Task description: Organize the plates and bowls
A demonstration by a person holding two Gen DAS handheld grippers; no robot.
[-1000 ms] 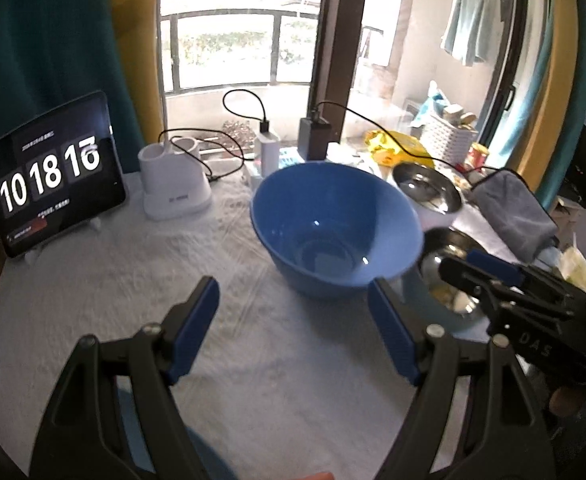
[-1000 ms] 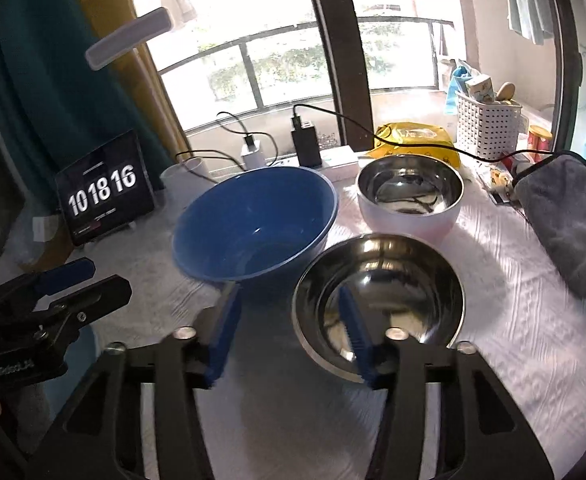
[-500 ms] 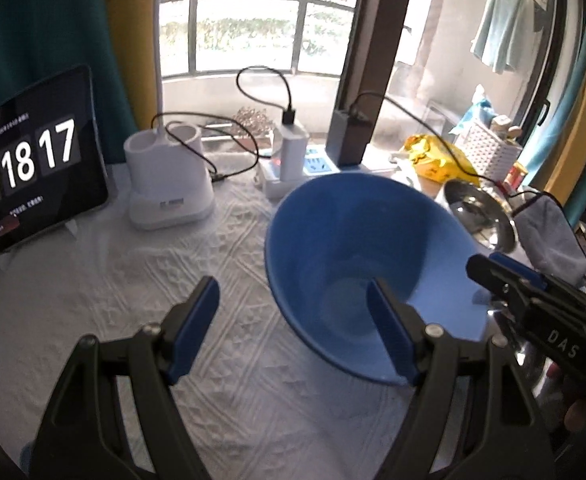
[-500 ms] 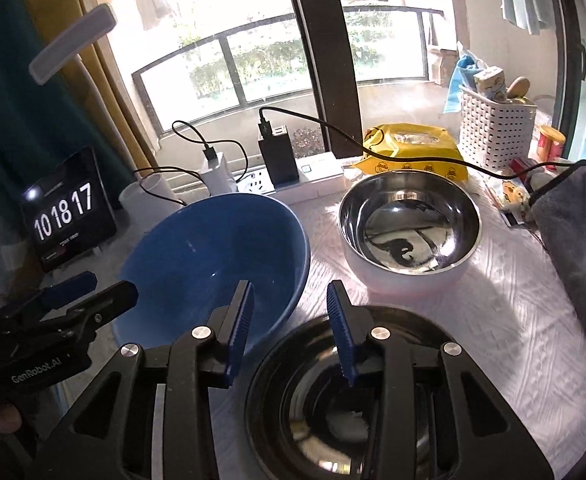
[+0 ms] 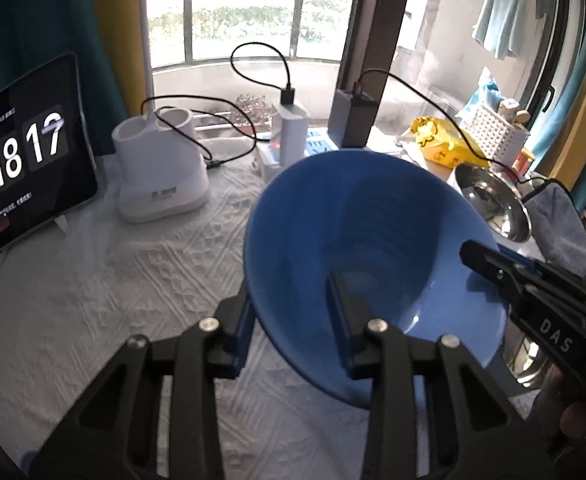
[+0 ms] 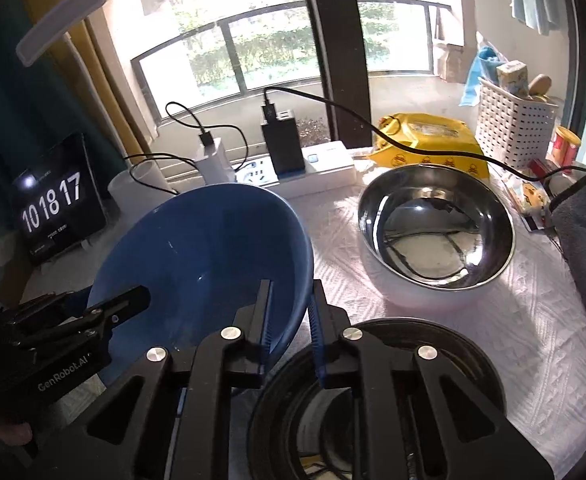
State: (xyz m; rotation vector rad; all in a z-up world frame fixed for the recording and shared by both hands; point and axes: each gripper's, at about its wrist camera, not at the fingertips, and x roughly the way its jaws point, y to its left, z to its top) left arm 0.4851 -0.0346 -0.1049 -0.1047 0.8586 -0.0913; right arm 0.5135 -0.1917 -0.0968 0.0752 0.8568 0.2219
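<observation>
I hold the blue plastic bowl [image 5: 373, 248] tilted above the bench [image 5: 113, 280] cloth; it seems light, stiff and a little slippery. My left hand-held gripper [image 5: 293, 328] pinches its near rim, my right hand-held gripper [image 6: 289, 316] the opposite rim. A dark steel bowl [image 6: 469, 356] sits below, another steel bowl [image 6: 437, 224] behind, with charger cables [image 6: 413, 140] close.

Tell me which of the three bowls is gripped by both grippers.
The blue bowl: the left gripper and the right gripper each pinch its rim. The two steel bowls, one far and one near, sit ungripped on the table.
</observation>
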